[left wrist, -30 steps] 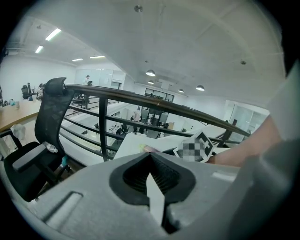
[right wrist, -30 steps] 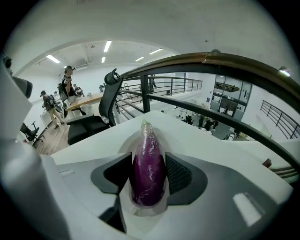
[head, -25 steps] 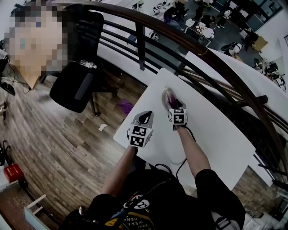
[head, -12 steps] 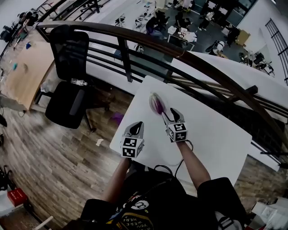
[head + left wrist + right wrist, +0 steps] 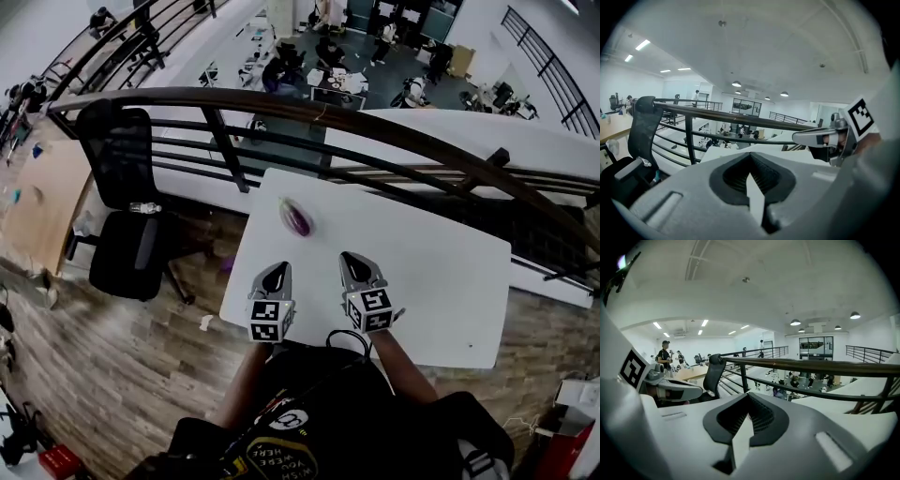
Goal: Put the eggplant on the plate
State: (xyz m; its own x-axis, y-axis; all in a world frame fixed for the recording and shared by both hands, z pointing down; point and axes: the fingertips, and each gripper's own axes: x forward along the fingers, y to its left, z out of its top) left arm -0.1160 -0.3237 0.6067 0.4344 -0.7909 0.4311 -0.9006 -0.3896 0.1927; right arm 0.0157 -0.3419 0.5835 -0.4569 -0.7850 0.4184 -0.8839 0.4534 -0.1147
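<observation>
While beside railing (image 5: 281, 97), white table (image 5: 441, 272) with eggplant (image 5: 297, 218)

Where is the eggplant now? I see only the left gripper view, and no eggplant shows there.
Observer: The eggplant lies on the plate, at the far left part of the table.
Operator: Does the right gripper hold something?
Observer: No. The right gripper is shut, with nothing between its jaws.
Operator: Is my left gripper close to the plate?
Observer: No. The left gripper hangs at the table's near edge, apart from the plate.
</observation>
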